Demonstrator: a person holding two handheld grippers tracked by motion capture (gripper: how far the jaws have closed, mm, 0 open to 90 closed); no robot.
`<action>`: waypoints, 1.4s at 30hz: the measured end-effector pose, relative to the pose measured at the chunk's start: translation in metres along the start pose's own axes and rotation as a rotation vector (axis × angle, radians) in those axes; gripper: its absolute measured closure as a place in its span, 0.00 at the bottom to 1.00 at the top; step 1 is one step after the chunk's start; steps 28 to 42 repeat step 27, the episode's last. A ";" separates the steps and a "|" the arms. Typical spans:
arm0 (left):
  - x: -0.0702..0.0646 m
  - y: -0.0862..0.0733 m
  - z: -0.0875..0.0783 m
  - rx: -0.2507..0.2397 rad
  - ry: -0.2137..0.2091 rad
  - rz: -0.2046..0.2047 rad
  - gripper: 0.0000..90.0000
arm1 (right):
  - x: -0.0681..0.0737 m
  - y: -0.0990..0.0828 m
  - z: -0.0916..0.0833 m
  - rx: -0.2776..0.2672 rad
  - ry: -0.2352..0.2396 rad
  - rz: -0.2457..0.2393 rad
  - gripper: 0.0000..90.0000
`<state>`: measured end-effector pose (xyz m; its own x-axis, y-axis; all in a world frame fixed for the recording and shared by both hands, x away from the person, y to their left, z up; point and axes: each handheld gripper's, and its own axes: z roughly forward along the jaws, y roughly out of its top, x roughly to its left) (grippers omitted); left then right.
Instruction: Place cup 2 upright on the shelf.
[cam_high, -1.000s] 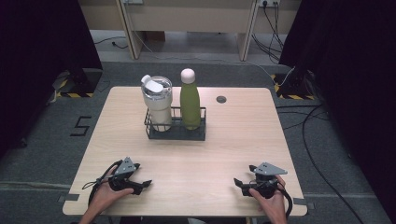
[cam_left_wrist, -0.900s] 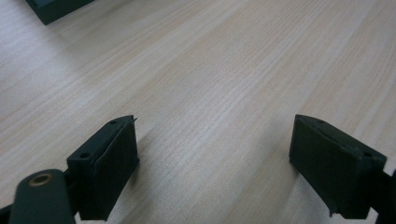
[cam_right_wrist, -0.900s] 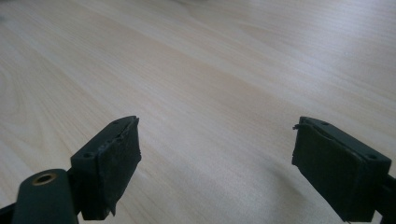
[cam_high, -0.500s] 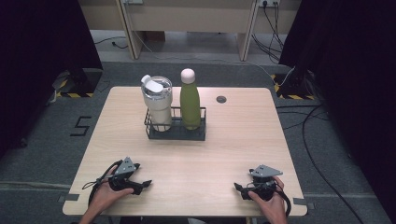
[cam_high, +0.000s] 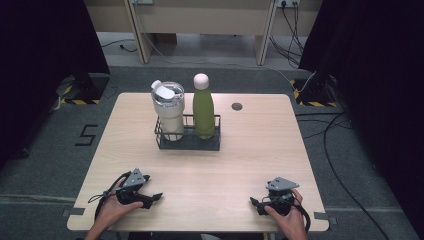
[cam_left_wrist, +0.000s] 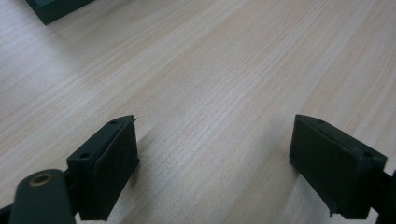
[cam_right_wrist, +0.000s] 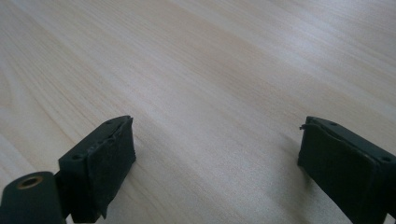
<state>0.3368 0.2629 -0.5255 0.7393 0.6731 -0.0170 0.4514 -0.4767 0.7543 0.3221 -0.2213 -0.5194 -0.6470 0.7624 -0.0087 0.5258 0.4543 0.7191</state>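
Down at the near edge of the wooden surface (cam_high: 240, 165), both grippers rest low with nothing between their jaws. The left gripper (cam_high: 156, 197) has its jaws spread wide over bare wood, and the right gripper (cam_high: 254, 202) has just been opening its jaws, which stand well apart. Farther back, a black wire rack (cam_high: 187, 142) holds 2 things side by side: a clear lidded tumbler (cam_high: 168, 111) and a green bottle (cam_high: 203, 107), well apart from both grippers.

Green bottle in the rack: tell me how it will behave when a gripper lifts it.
The green bottle is tall and narrow, so it probably tips easily once clear of the wire rack. Its smooth, rounded body looks slippery for flat pads. It looks rigid; whether it is full cannot be told.
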 end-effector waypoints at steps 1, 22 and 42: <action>0.000 0.000 0.000 0.000 0.000 0.000 0.16 | 0.000 0.000 0.000 0.001 0.001 -0.001 0.11; 0.000 0.000 0.000 0.000 0.000 0.000 0.16 | 0.000 0.000 0.001 0.006 0.007 -0.004 0.09; 0.000 0.000 0.000 0.001 0.000 0.000 0.16 | 0.000 0.000 0.001 0.006 0.007 -0.004 0.09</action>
